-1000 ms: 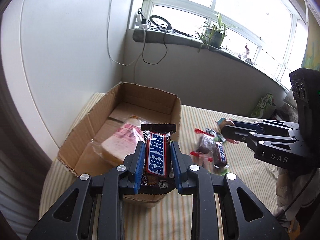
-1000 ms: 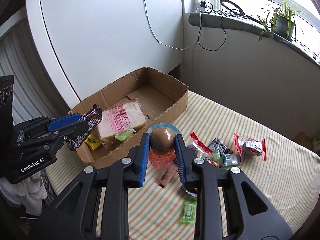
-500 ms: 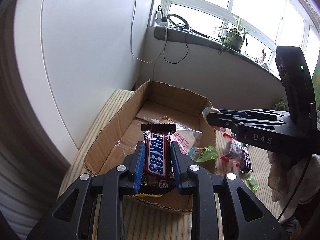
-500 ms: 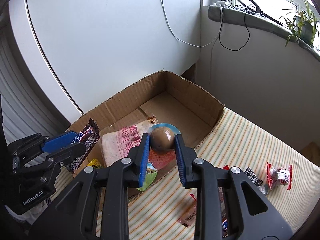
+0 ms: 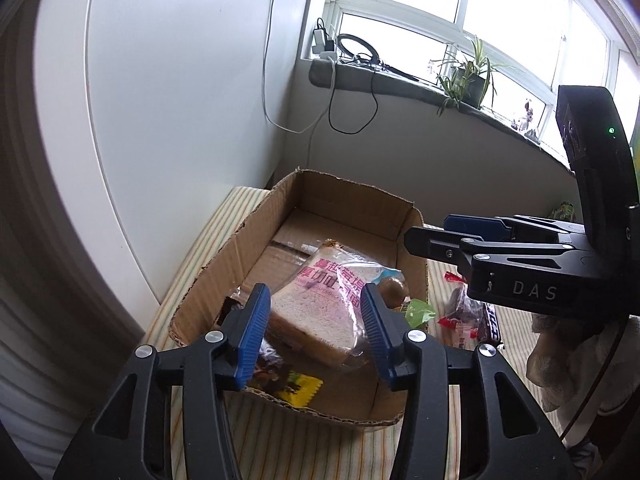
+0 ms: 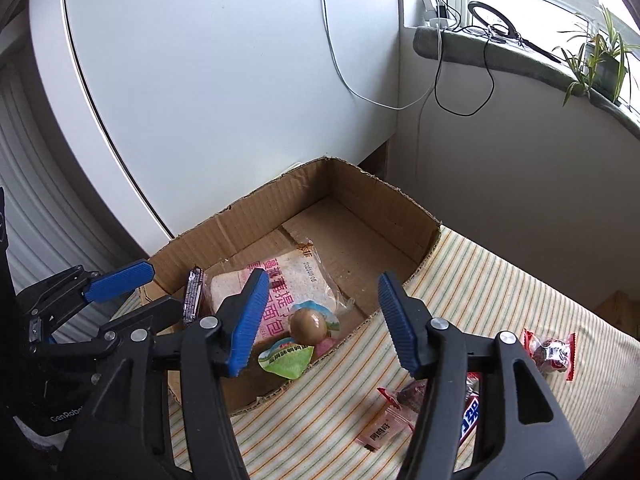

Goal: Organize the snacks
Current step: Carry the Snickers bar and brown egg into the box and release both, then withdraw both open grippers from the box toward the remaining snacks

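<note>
Now both the left tongs (image 5: 312,320) and the right tongs (image 6: 320,320) are being opened empty above the cardboard box (image 6: 360,196), inside which the egg snack (image 6: 307,325) is lying against the bread packet (image 5: 320,300).

Left gripper (image 5: 314,328): black angular frame w/ triangular cut-outs, silver screw heads, ribbed blue finger pads (image 5: 252,340). Right gripper (image 6: 320,320): same build; side housing marked "DAS", green LED lit. Left unit's body lettered "GenRobo…", rest cut off.
</note>
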A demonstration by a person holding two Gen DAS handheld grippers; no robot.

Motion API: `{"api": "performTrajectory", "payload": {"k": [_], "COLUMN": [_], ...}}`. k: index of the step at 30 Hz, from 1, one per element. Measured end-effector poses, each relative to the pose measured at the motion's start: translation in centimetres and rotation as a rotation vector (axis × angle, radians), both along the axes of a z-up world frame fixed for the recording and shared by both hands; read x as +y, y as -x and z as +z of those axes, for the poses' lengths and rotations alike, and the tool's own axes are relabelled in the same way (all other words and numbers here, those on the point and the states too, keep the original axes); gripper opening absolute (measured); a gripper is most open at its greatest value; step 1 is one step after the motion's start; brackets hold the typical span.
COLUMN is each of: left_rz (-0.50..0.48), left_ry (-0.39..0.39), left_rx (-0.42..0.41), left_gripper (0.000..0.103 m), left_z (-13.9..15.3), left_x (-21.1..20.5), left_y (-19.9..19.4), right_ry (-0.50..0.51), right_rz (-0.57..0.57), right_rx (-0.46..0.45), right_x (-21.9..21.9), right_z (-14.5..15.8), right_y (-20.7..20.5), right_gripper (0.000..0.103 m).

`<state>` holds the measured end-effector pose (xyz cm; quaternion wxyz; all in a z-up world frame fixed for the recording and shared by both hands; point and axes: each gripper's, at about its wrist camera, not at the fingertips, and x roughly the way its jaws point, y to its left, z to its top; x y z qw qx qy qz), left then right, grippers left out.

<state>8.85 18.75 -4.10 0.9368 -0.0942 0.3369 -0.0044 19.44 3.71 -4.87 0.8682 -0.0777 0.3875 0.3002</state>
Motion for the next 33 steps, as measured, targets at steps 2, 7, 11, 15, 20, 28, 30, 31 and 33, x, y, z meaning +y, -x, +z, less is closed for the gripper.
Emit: {"api": "performTrajectory", "payload": {"k": [2, 7, 11, 15, 20, 28, 30, 31, 33], "left_rz": [-0.004, -0.022, -0.038, -0.059, -0.092, -0.157, -0.178, -0.188, -0.205], "left_ry": [0.002, -0.005, 0.001, -0.001, 0.019, 0.054, 0.053, 0.053, 0.049], "left_rx": [-0.005, -0.014, -0.019, -0.016, -0.008, 0.021, 0.034, 0.041, 0.054], "left_gripper": [0.046, 0.046, 0.046, 0.046, 0.046, 0.046, 0.046, 0.046, 0.041], "left_z": [0.3, 0.9, 1.2, 1.3, 1.3, 0.3, -0.2, -0.5, -1.0], "left_x": [-0.2, -1.2, -2.2, -3.5, -5.3, -8.6, -9.5, -10.0, -10.8], "left_y": [0.2, 0.9, 1.4, 1.7, 2.0, 1.8, 1.7, 1.6, 1.4], "right_ry": [-0.004, -0.013, -0.021, -0.029, -0.051, -0.035, -0.032, -0.028, -0.016], "right_rz": [-0.007, -0.038, -0.068, -0.099, -0.129, -0.173, -0.178, -0.181, -0.178], "right_rx": [0.0, -0.007, -0.022, -0.037, -0.033, -0.001, 0.019, 0.027, 0.044], "right_x": [-0.6, -2.6, -4.6, -7.1, -10.7, -15.6, -16.5, -16.8, -17.2], "right_z": [0.2, 0.8, 1.4, 2.1, 2.3, 0.5, -0.4, -0.9, -1.9], "right_y": [0.3, 1.1, 2.0, 2.9, 3.9, 5.9, 6.3, 6.5, 6.9], "right_gripper": [0.059, 0.059, 0.059, 0.059, 0.06, 0.06, 0.06, 0.06, 0.06]}}
